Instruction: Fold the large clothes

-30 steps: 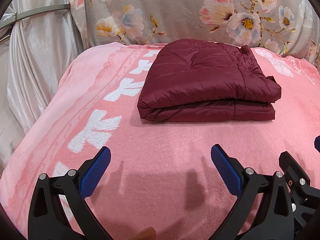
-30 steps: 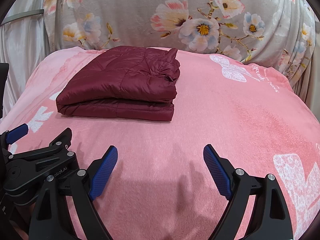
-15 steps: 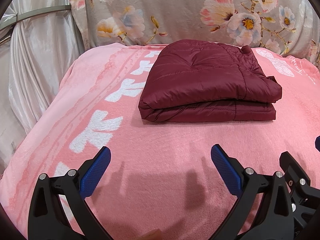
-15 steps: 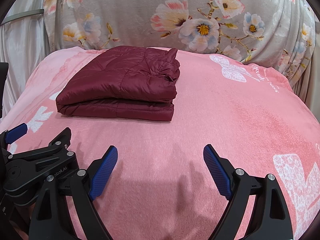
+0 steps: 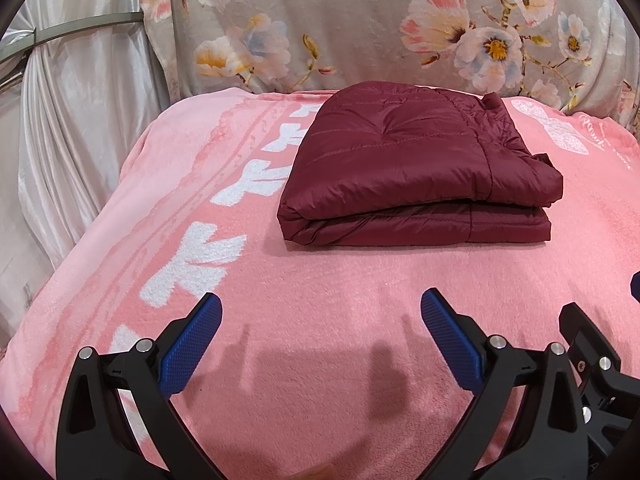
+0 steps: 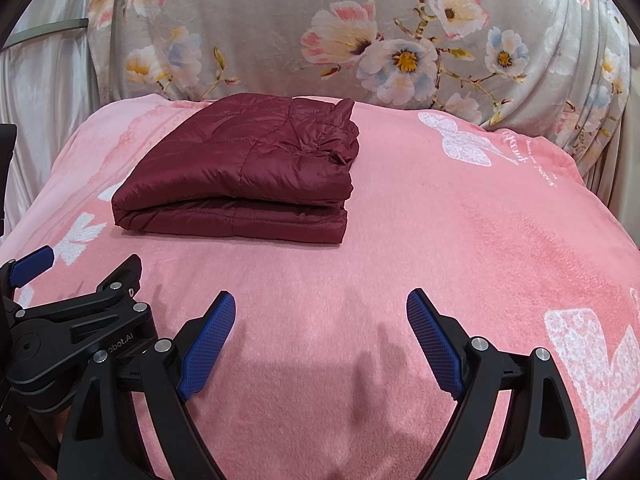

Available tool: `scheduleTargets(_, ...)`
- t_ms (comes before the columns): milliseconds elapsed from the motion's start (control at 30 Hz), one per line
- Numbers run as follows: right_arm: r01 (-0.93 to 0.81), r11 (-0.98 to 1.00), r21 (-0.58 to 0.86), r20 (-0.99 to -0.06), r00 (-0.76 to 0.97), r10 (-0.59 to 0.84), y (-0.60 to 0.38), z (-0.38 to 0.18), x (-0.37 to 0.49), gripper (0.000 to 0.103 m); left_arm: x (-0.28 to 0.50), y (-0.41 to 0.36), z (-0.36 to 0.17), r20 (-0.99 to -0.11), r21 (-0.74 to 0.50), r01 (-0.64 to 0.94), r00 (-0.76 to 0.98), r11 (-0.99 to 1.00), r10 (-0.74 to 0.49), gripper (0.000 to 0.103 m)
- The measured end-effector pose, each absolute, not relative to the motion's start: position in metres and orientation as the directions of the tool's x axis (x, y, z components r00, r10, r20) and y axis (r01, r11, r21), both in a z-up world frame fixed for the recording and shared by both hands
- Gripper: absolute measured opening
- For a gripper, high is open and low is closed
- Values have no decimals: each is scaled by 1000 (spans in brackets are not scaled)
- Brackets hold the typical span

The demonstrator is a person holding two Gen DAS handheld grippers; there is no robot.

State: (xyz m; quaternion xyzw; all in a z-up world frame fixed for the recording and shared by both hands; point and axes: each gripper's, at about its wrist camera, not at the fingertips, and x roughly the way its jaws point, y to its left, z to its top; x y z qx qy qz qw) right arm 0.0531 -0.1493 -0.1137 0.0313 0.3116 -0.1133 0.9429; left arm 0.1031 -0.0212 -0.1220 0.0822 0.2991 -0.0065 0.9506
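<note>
A dark red quilted jacket [image 5: 416, 168] lies folded in a flat stack on the pink blanket [image 5: 320, 320]; it also shows in the right wrist view [image 6: 248, 172]. My left gripper [image 5: 320, 308] is open and empty, low over the blanket, well short of the jacket's near edge. My right gripper [image 6: 320, 308] is open and empty, near the blanket's front, to the right of the left gripper [image 6: 80, 320]. Both have blue pads.
A grey floral cover [image 5: 360, 20] rises behind the blanket. A pale satin curtain [image 5: 72, 120] hangs at the left. The blanket falls away at its left edge [image 5: 100, 220] and right edge [image 6: 600, 208].
The left wrist view has shifted very slightly, so the jacket sits a touch lower and to the right in it. The right gripper and the jacket have not moved.
</note>
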Motion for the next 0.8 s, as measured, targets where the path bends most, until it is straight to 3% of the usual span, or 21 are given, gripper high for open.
scheduleTargets(800, 231, 973, -13, -593, 782, -194, -151, -114, 53, 86, 102, -22, -120, -568, 153, 60, 822, 986, 38, 95)
